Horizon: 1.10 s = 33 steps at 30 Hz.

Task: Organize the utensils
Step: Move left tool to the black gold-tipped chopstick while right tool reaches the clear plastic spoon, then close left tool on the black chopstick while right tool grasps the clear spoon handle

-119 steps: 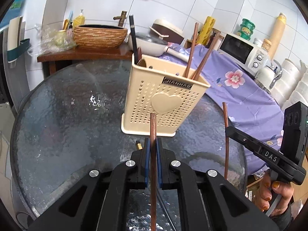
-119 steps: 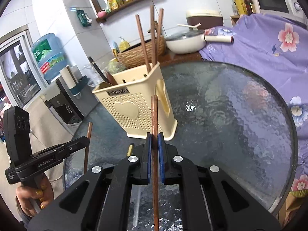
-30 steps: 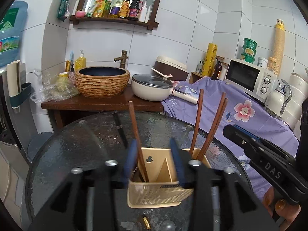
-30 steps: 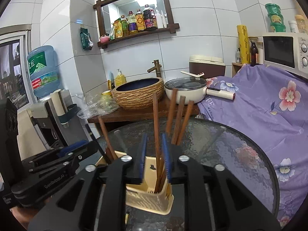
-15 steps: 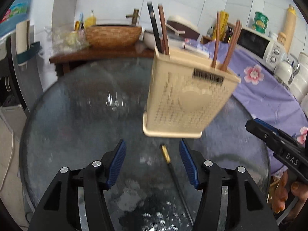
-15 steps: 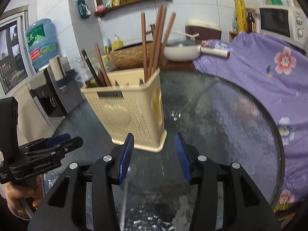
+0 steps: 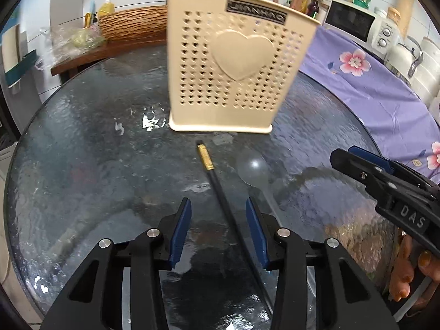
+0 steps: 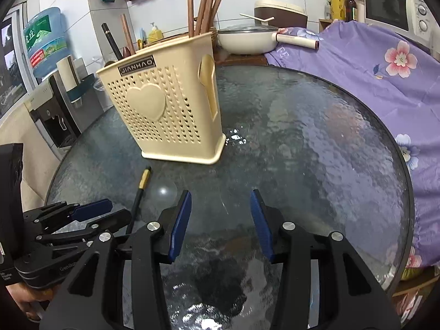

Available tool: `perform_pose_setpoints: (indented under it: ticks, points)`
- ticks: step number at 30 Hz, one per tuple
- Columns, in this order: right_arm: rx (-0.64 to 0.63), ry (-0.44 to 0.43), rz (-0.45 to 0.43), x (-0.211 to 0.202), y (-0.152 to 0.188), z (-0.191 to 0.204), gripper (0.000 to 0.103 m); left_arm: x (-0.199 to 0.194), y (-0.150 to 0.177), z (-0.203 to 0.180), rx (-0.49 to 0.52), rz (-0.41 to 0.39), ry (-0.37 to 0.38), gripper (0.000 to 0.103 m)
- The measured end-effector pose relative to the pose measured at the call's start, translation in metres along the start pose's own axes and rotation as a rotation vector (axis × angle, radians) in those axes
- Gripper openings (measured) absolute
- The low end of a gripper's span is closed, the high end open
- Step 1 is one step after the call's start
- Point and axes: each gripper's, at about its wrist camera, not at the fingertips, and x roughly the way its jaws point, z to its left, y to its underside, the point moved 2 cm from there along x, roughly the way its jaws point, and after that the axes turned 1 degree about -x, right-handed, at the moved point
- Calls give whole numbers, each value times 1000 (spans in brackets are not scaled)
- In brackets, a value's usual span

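Note:
A cream perforated utensil holder with a heart stands on the round glass table; it also shows in the right wrist view. Several brown chopsticks and a black one stand in it. A black chopstick with a gold tip lies on the glass, running between my left gripper's open fingers. A clear plastic spoon lies beside it. My right gripper is open and empty above the glass.
A purple flowered cloth covers a counter at the right, with a microwave on it. A white pan and a woven basin stand on a wooden shelf behind the table. A water dispenser is at the left.
Both grippers let go of their brown chopsticks into the holder, opened, and came down low toward the table. The black chopstick now lies between my left fingers.

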Motion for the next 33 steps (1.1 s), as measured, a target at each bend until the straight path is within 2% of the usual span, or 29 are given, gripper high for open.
perform_pose_setpoints:
  ticks: [6, 12, 21, 33]
  points:
    - [8, -8, 13, -5, 6, 0, 45, 10, 0, -10, 25, 17, -21, 27]
    - [7, -12, 19, -9, 7, 1, 45, 19, -7, -15, 31, 18, -56, 22]
    - [-9, -9, 51, 0, 3, 6, 45, 31, -25, -3, 28, 21, -79, 10]
    - [-153, -50, 156, 36, 9, 52, 45, 25, -25, 20, -49, 18, -33, 7]
